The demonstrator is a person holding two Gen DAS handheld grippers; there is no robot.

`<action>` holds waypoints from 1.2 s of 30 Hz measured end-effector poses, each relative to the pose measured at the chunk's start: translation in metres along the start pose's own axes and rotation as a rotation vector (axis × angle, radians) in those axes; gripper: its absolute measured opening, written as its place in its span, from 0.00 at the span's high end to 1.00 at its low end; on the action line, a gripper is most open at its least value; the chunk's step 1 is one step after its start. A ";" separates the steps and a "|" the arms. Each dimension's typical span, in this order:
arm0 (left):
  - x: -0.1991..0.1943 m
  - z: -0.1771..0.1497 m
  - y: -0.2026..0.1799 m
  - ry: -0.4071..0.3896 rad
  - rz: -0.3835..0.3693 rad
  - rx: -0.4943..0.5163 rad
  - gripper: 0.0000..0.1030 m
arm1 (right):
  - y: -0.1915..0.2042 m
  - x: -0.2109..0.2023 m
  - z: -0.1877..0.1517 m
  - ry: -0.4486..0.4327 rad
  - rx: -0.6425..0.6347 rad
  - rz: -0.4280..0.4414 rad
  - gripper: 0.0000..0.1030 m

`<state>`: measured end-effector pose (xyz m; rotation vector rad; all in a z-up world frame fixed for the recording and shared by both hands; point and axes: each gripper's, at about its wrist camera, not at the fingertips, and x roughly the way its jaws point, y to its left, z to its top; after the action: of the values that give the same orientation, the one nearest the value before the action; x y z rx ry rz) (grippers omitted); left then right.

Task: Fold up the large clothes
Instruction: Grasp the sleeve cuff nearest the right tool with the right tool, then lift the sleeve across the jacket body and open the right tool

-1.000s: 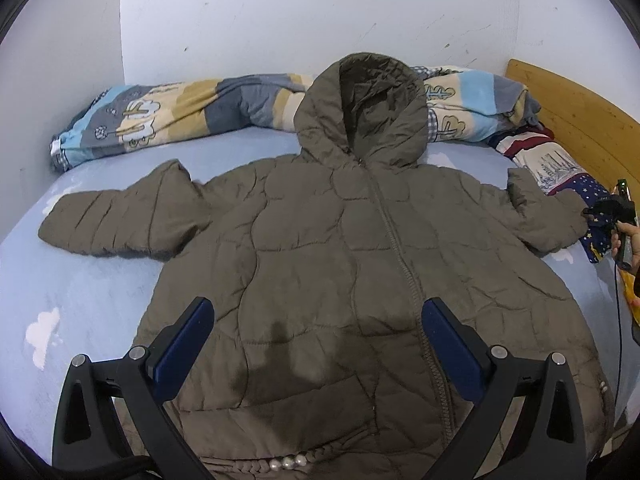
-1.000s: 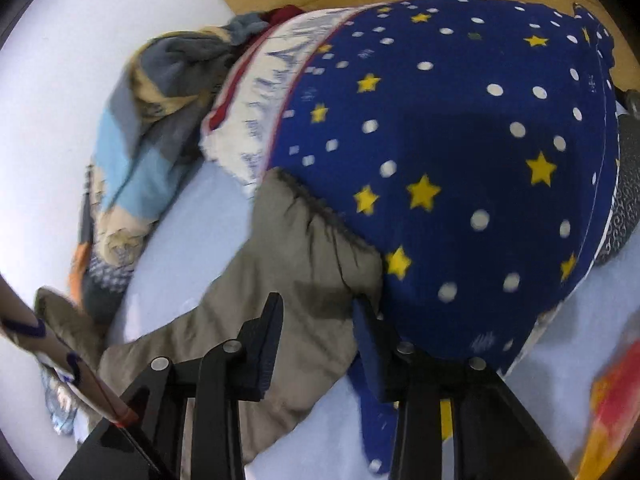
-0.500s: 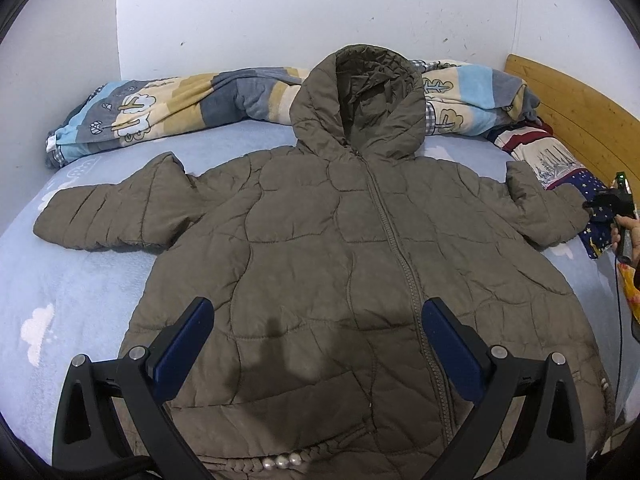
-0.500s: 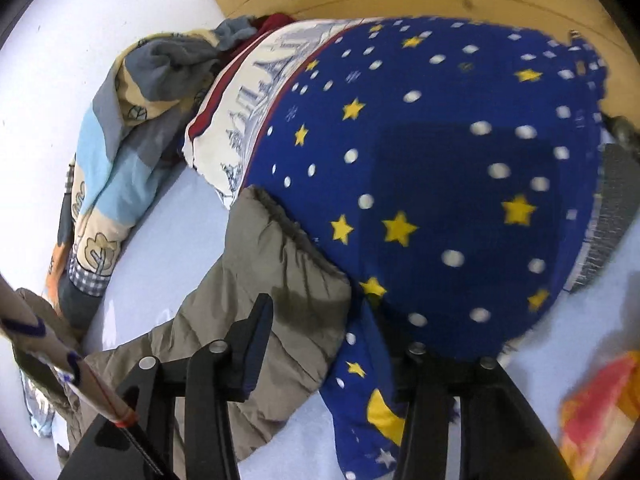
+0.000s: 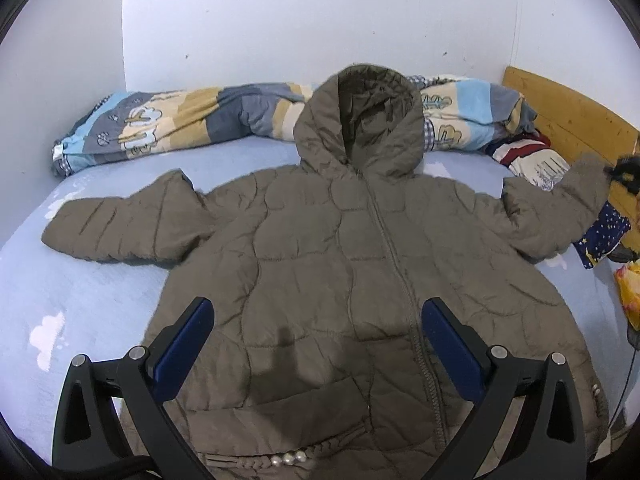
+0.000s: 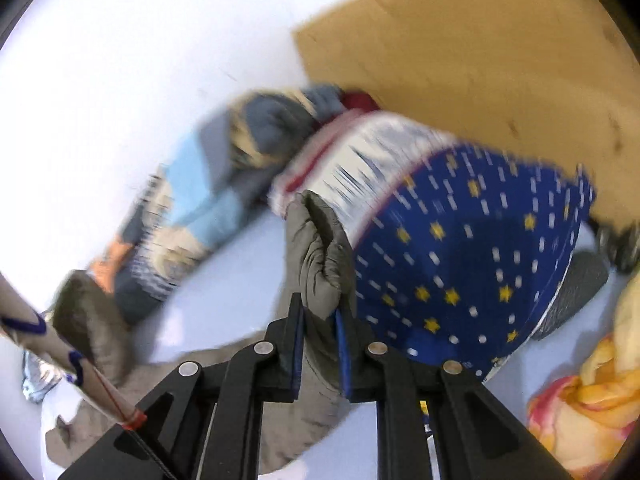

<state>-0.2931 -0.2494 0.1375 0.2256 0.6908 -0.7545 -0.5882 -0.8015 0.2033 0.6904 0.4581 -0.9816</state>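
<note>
The quilted hooded jacket point(image 5: 340, 280) is laid face up, zipped, across the blue bed sheet point(image 5: 88, 304), with its hood toward the rolled blanket point(image 5: 192, 120). Its right sleeve cuff point(image 6: 320, 256) is pinched between the closed jaws of the right gripper point(image 6: 320, 320) beside the star-print pillow point(image 6: 472, 264), while the left gripper point(image 5: 316, 344) is held spread and empty above the hem. The padding is judged soft, bulky and light, so hold is best taken at cuffs and hem edges.

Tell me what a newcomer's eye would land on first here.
The olive puffer jacket dominates, spread front-up across the blue bed, hood toward the wall. At the bed's right, the right gripper has clamped the sleeve cuff beside a starry blue pillow. The left gripper hangs open over the hem.
</note>
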 end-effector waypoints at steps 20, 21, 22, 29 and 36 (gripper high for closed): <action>-0.047 0.016 0.060 -0.030 0.020 -0.123 0.00 | 0.359 -0.147 -0.094 0.055 -0.396 0.455 0.86; -0.048 0.015 0.063 -0.030 0.024 -0.127 0.00 | 0.378 -0.137 -0.112 0.092 -0.427 0.466 0.86; -0.048 0.015 0.066 -0.027 0.025 -0.131 0.00 | 0.390 -0.129 -0.126 0.122 -0.445 0.472 0.86; -0.043 0.013 0.076 -0.008 0.029 -0.148 0.00 | 0.451 -0.033 -0.250 0.357 -0.519 0.481 0.86; -0.035 0.014 0.082 0.012 0.022 -0.173 0.00 | 0.453 0.027 -0.325 0.521 -0.464 0.549 0.84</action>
<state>-0.2473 -0.1773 0.1664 0.0799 0.7592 -0.6692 -0.1958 -0.4175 0.1034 0.5939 0.8635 -0.1501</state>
